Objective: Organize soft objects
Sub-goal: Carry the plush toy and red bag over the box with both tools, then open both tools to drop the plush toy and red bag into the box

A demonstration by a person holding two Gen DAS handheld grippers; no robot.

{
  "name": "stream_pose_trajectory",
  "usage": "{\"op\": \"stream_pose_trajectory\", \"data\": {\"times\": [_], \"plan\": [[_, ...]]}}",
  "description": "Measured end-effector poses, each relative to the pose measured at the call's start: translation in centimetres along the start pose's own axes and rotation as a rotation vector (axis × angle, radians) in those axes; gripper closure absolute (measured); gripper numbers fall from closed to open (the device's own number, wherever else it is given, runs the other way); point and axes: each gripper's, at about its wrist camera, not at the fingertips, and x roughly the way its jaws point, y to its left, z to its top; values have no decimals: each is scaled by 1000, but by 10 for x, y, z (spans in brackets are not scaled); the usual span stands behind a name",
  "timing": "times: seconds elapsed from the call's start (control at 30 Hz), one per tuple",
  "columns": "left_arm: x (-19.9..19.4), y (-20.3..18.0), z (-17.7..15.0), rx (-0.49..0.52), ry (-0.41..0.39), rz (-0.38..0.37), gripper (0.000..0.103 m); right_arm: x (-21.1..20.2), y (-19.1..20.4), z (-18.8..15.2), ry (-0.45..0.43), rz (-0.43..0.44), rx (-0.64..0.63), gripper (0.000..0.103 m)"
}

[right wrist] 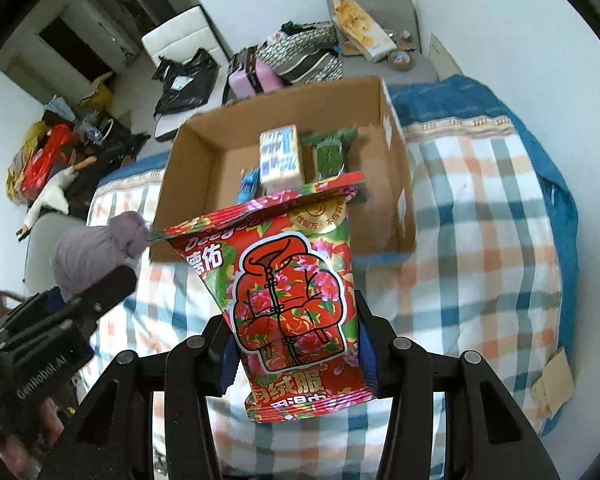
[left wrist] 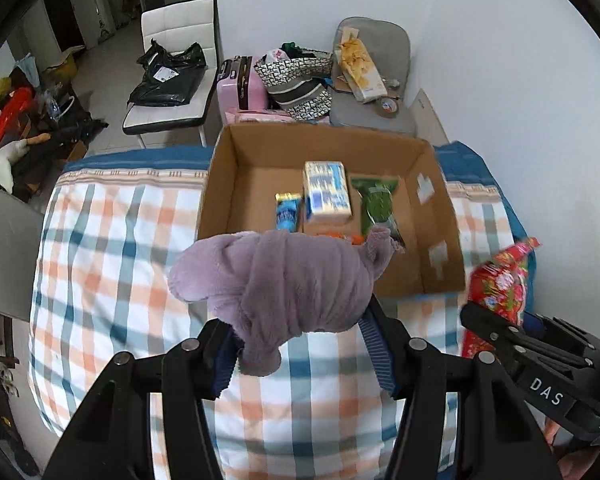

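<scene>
Hanging above the checked bedspread (left wrist: 112, 240), both grippers carry a load. The left gripper (left wrist: 300, 344) has its jaws clamped on a rolled purple plush cloth (left wrist: 280, 280); the blue ribbed pads (left wrist: 374, 344) press into its lower end, and the bundle bulges up and over the near edge of the cardboard box (left wrist: 236, 168) as the left wrist view sees it. The right gripper (right wrist: 296, 344) has its jaws closed on a red flowered packet (right wrist: 288, 292), printed with a padded jacket, pinched near its bottom seam and standing tall between the fingers. In the right wrist view the packet's top seam overlaps the box's front wall (right wrist: 380, 232).

The open box sits on the bed, and inside it lie a blue and white carton (left wrist: 326, 194), a green packet (left wrist: 374, 200) just to its right and a small blue packet (left wrist: 287, 210) to its left. Something orange peeks out behind the purple cloth; what it is cannot be made out.

Each gripper shows in the other's view: the red packet at the right edge of the left view, the purple bundle at the left of the right view. Beyond the bed stand a white chair (left wrist: 180, 24) with a black bag (left wrist: 168, 76), a pink suitcase (left wrist: 236, 92) and a grey chair (left wrist: 380, 36).
</scene>
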Motion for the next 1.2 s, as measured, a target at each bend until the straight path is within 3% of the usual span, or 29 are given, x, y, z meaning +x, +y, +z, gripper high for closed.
{"op": "stream_pose_trajectory", "data": {"times": [0.3,0.53,1.0,1.07,1.2], "plan": [[99,30,78,-40,181,61,50,63,-25,76,32,-107,74,53],[159,40,86,-31,304,104,49,120,-41,101,100,-153,103,53],[196,39,82,-43,404,95,38,180,-57,102,222,-187,131,51],[196,39,81,-48,402,94,36,181,-56,102,223,-194,124,41],[190,39,80,-51,383,94,36,180,-53,101,224,-179,113,39]]}}
